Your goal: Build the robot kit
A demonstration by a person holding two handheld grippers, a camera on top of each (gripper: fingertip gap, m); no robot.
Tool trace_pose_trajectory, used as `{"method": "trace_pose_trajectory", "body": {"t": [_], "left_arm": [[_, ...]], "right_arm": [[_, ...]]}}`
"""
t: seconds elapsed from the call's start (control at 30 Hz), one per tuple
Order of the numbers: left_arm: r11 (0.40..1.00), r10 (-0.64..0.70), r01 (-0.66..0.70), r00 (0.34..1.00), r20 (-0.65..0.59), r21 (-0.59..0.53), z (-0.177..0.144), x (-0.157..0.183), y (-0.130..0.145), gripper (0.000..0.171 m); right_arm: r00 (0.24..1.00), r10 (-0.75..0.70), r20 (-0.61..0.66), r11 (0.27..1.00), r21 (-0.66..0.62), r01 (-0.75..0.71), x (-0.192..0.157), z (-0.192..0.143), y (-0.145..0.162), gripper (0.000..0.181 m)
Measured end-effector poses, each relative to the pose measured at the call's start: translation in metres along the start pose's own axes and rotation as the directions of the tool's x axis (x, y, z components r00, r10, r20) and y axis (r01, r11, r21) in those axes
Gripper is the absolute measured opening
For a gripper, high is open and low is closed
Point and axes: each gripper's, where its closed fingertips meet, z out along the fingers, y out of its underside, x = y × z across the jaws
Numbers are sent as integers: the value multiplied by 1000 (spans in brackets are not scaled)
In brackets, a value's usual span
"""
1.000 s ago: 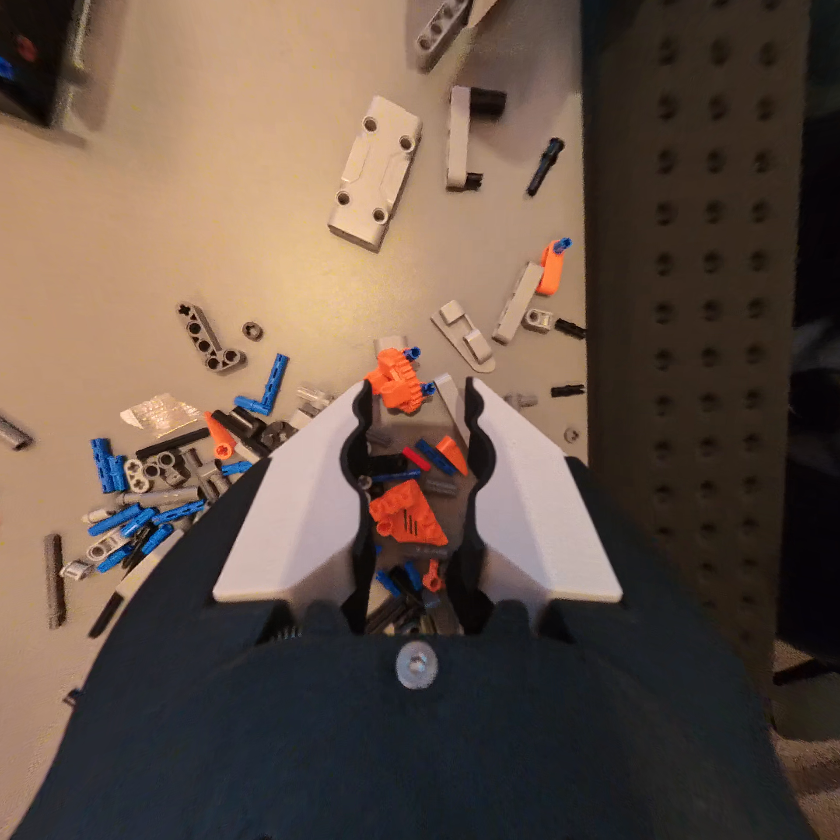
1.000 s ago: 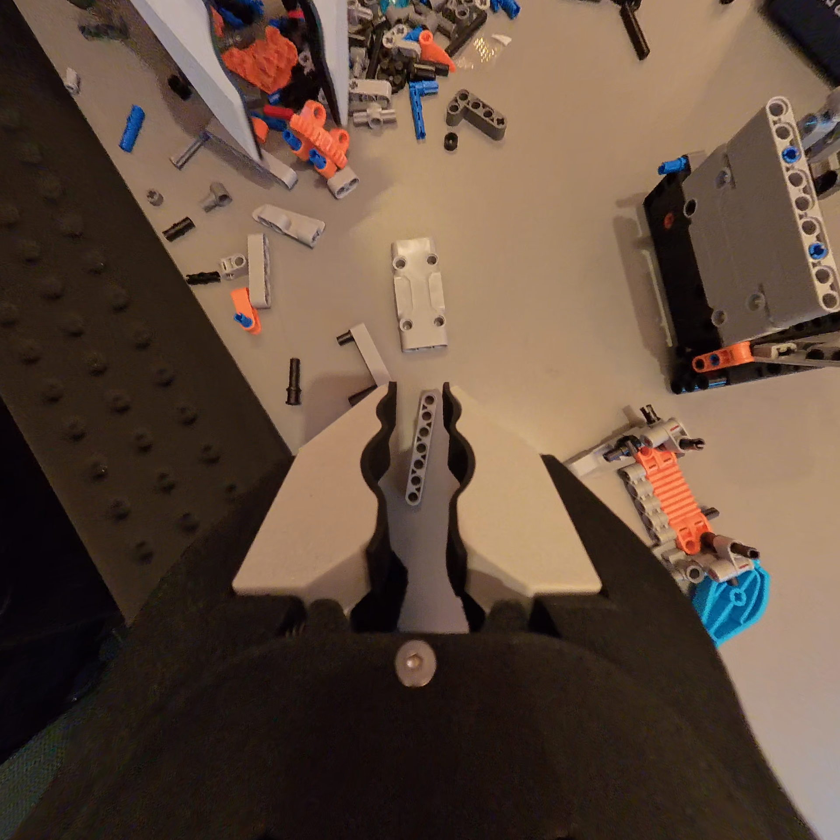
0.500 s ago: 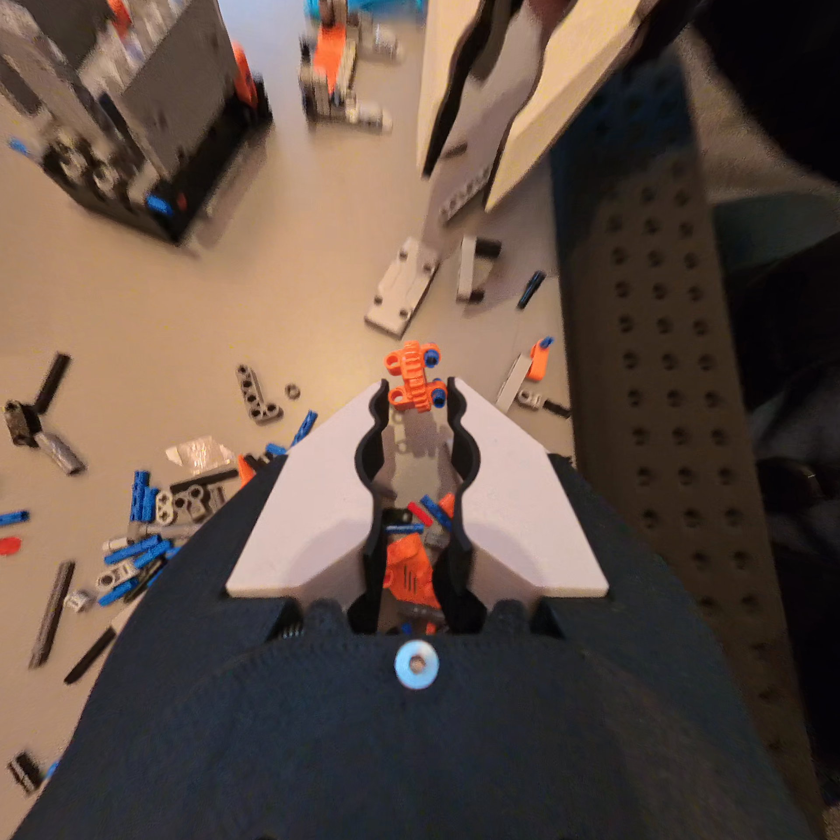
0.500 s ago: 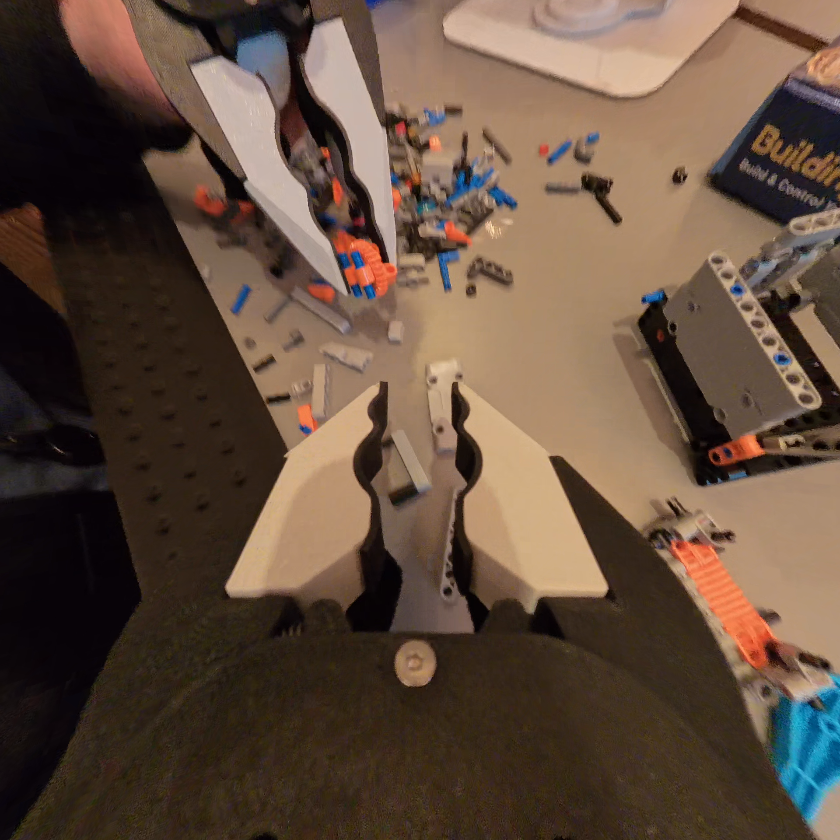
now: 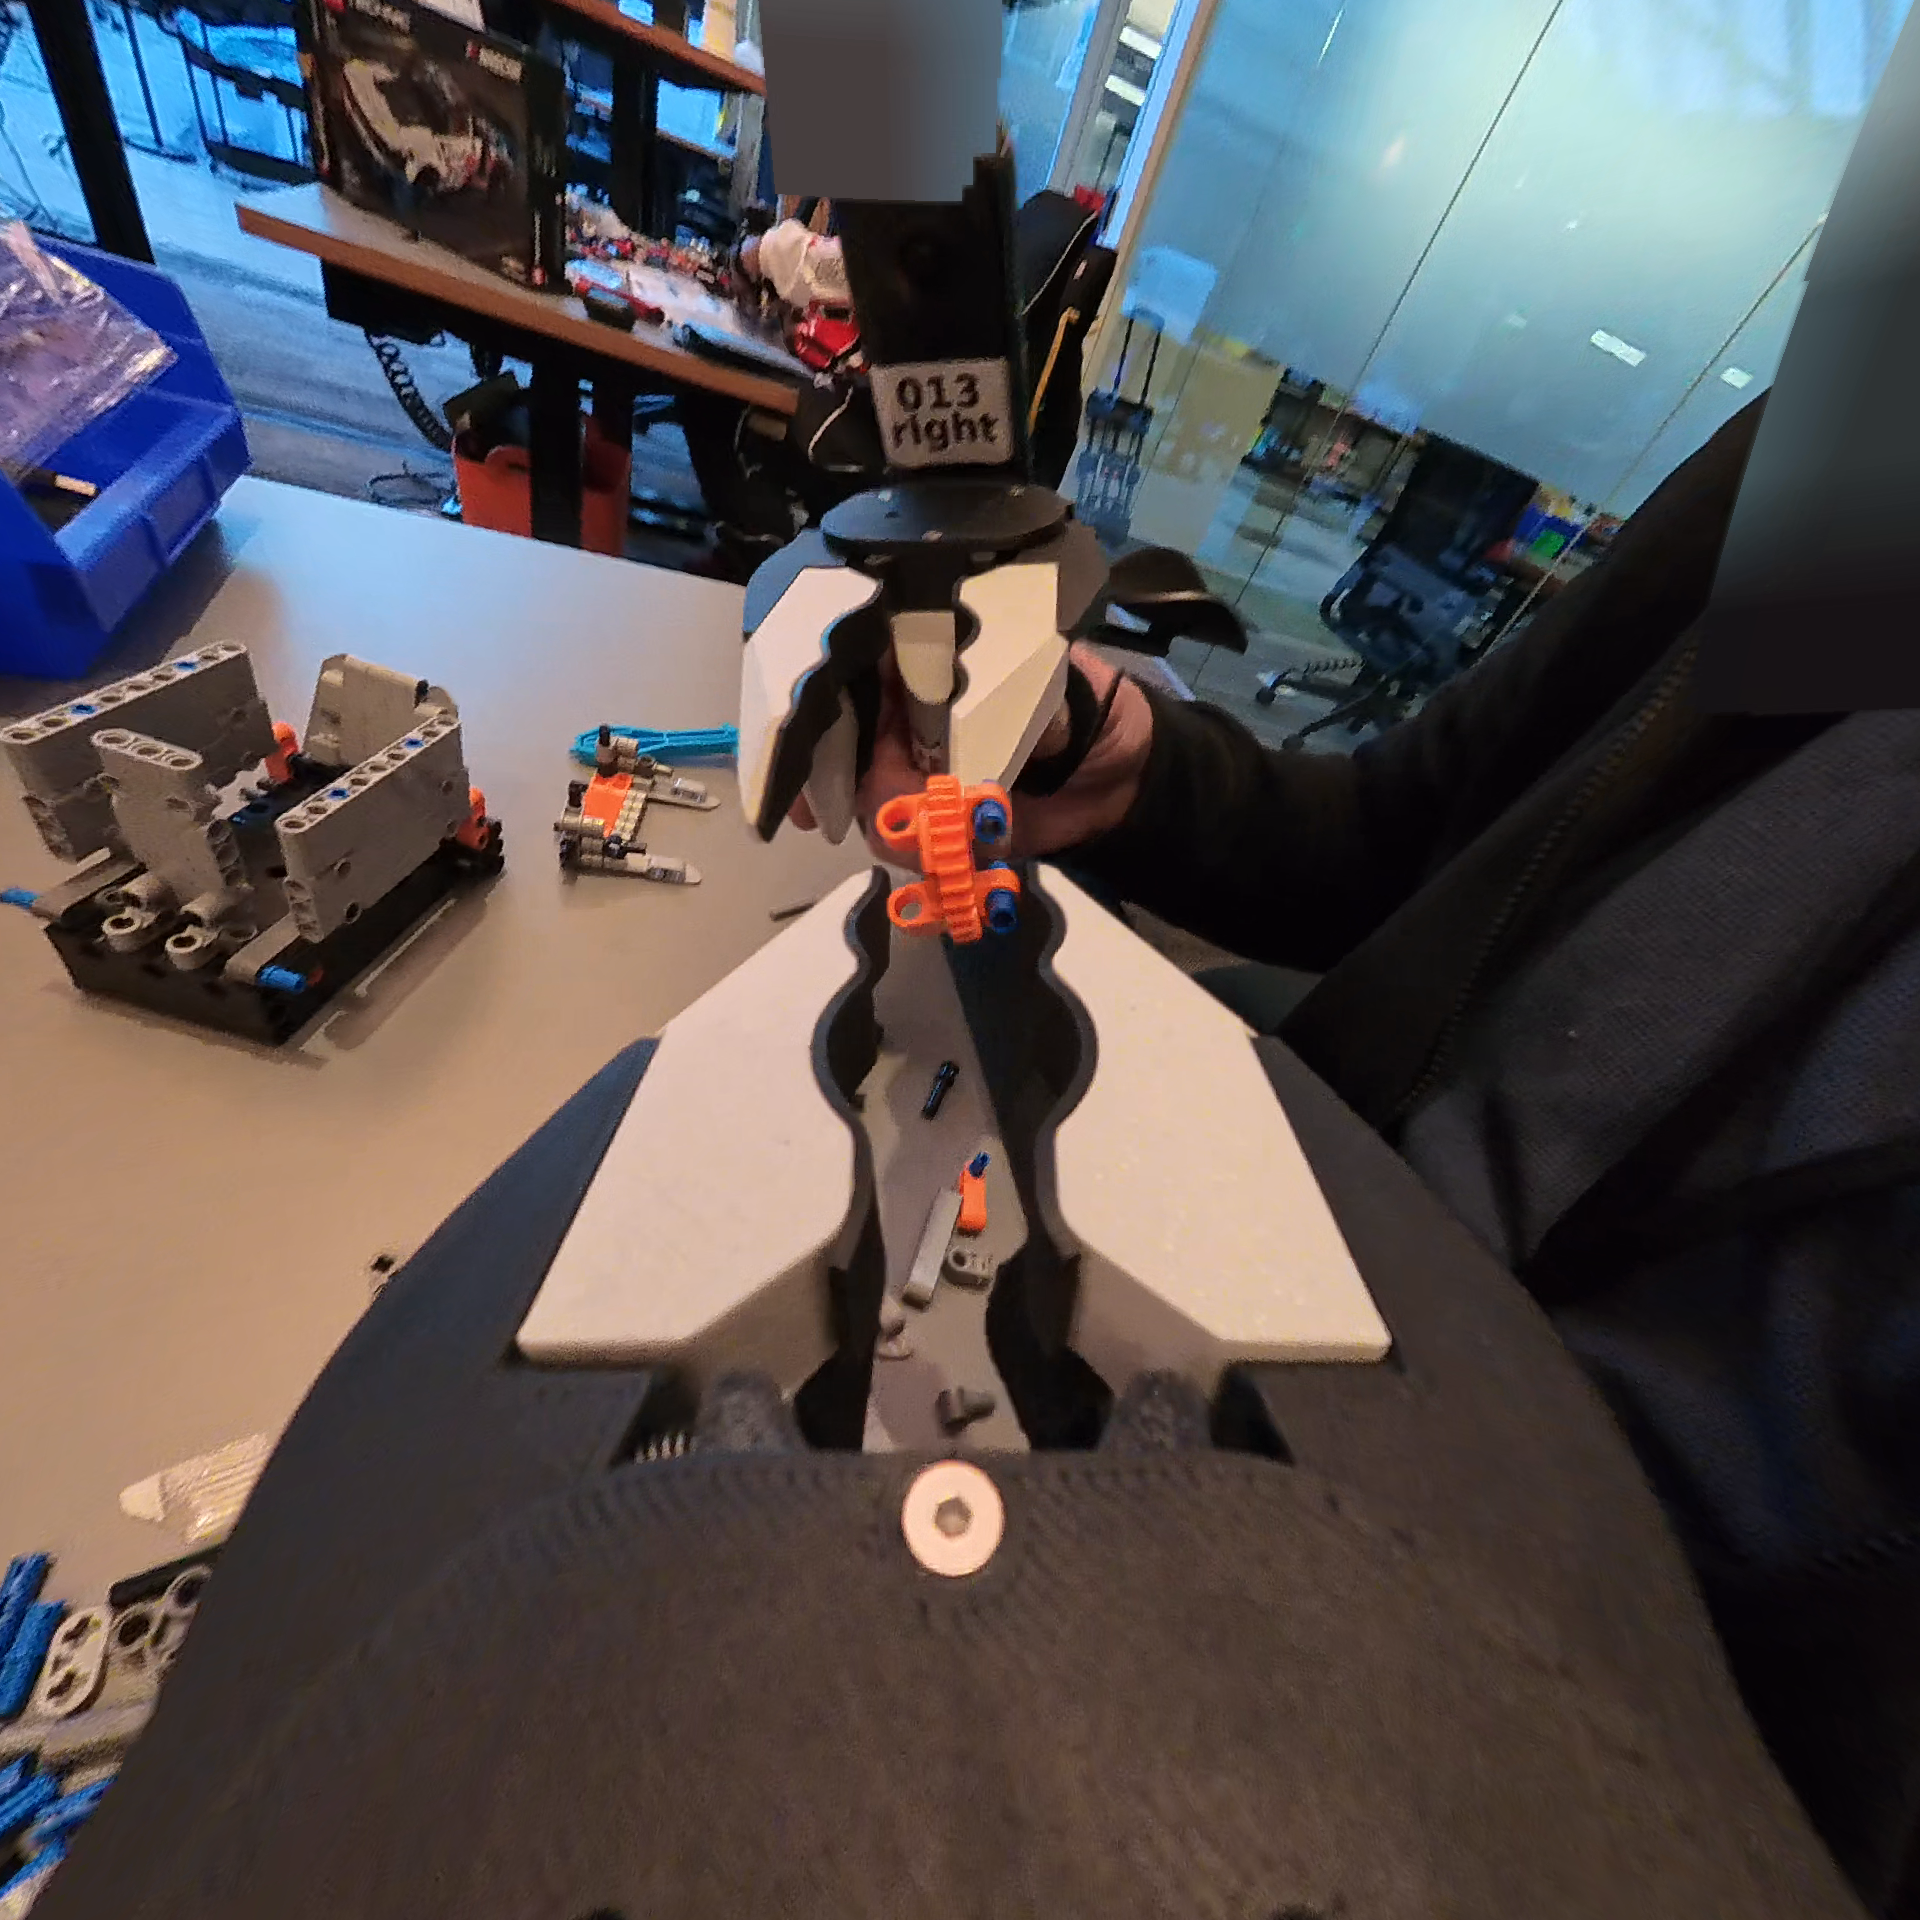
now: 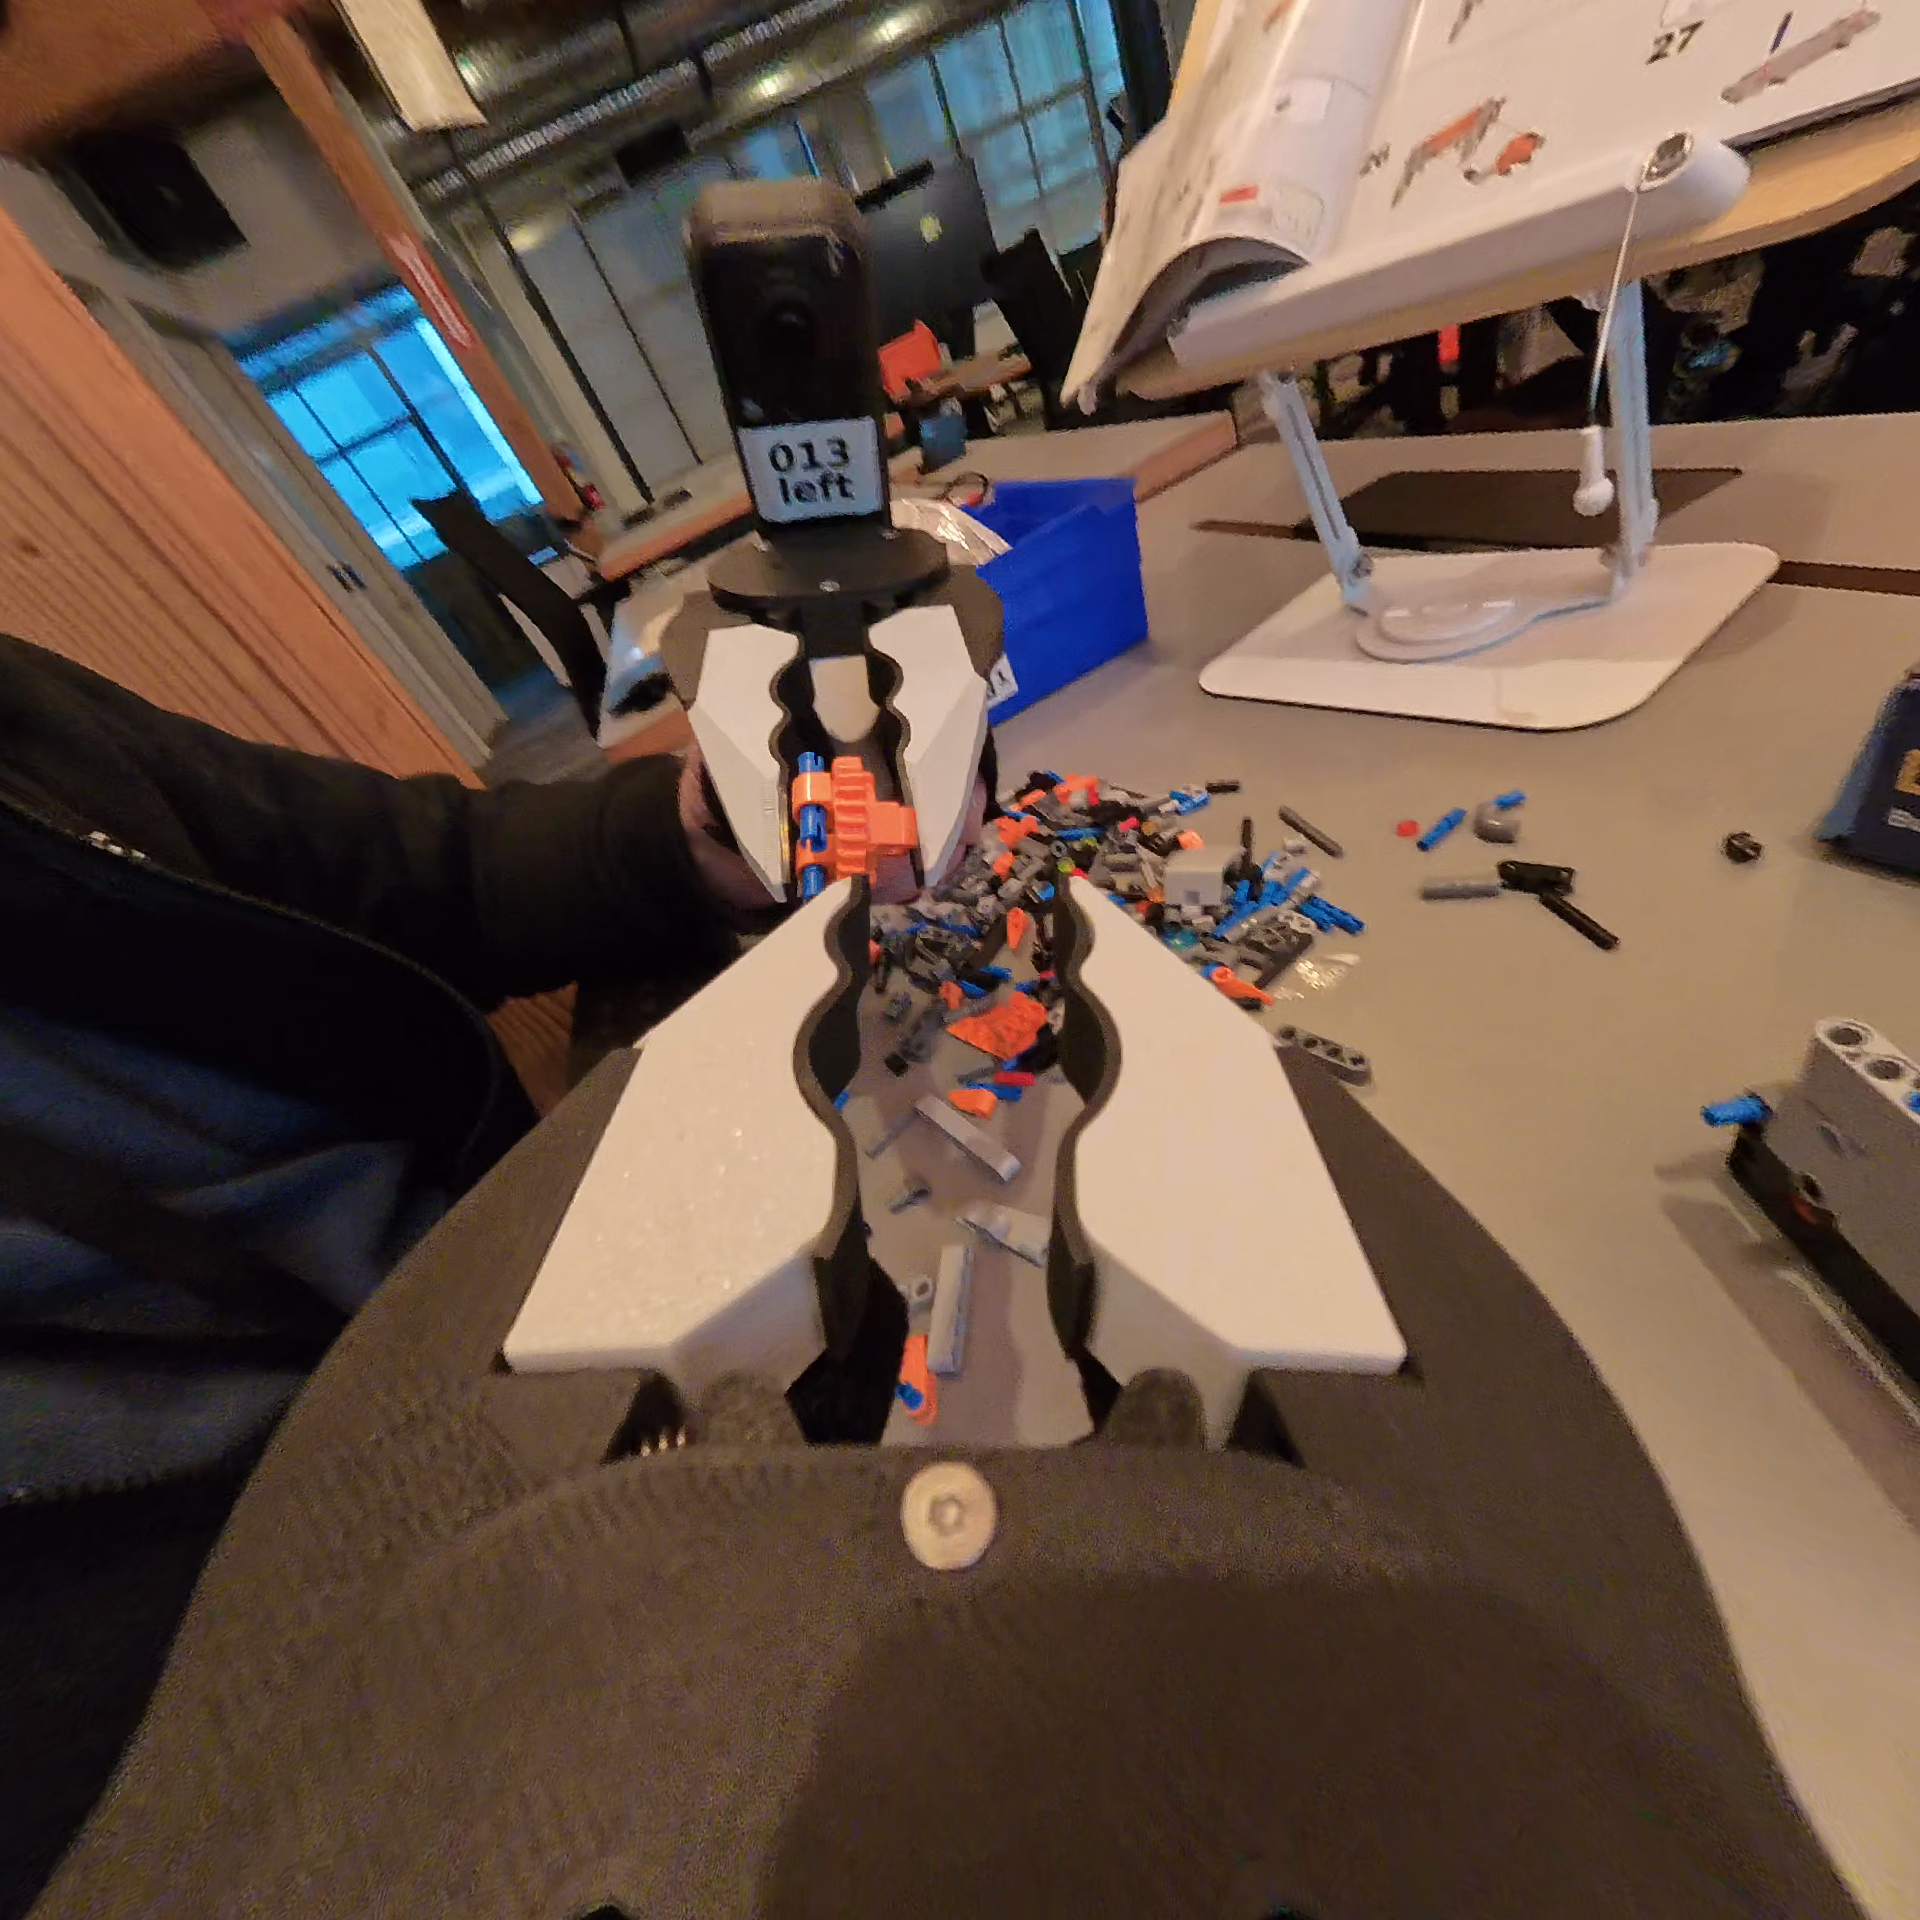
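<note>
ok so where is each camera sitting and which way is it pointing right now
Left wrist view: rides on the left gripper, looking forward along its fingers at the right gripper facing it; shows a dark sleeve and the grey brick assembly.
Right wrist view: rides on the right gripper, looking back at the left gripper, the loose parts pile, the booklet stand.
Shared: the orange toothed piece held at the left gripper's tips, both grippers, the grey table.

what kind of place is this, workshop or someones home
Likely an office-style workshop for building-brick kits, not a home: a grey table strewn with a pile of small parts, an open instruction booklet on a stand, and glass partitions behind.
</note>
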Motion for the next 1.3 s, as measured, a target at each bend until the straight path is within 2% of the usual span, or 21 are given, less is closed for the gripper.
{"method": "trace_pose_trajectory", "body": {"t": [0.2, 0.33, 0.5, 0.73, 0.83, 0.9, 0.97, 1.3], "left_arm": [[995, -41, 45, 998, -52, 85, -6, 2, -9, 22], [986, -74, 88, 992, -105, 139, -10, 4, -16, 22], [984, -72, 94, 987, -141, 154, -8, 10, -18, 22], [988, -53, 68, 993, -110, 142, 0, 8, -13, 22], [991, -22, 34, 996, -89, 132, 3, 9, -12, 22], [992, 3, 5, 998, -59, 125, 7, 8, -11, 22], [994, 7, -3, 999, -35, 109, 10, 4, -8, 22], [998, 46, -47, 999, 23, 34, 17, -3, 2, 22]], "right_arm": [[996, 22, 81, 998, 48, -26, -9, 2, -6, 37], [997, 13, 81, 999, 46, -17, -11, 2, -5, 33], [996, 21, 91, 997, 68, -28, -16, 3, -4, 33], [983, 86, 162, 988, 110, -105, -28, 4, -7, 28], [979, 134, 156, 980, 129, -155, -23, 1, -6, 17], [975, 156, 161, 973, 145, -180, -21, -2, -6, 17], [975, 158, 156, 969, 163, -183, -20, -7, -6, 5], [993, 104, 59, 985, 134, -112, -15, -20, -1, 5]]}}
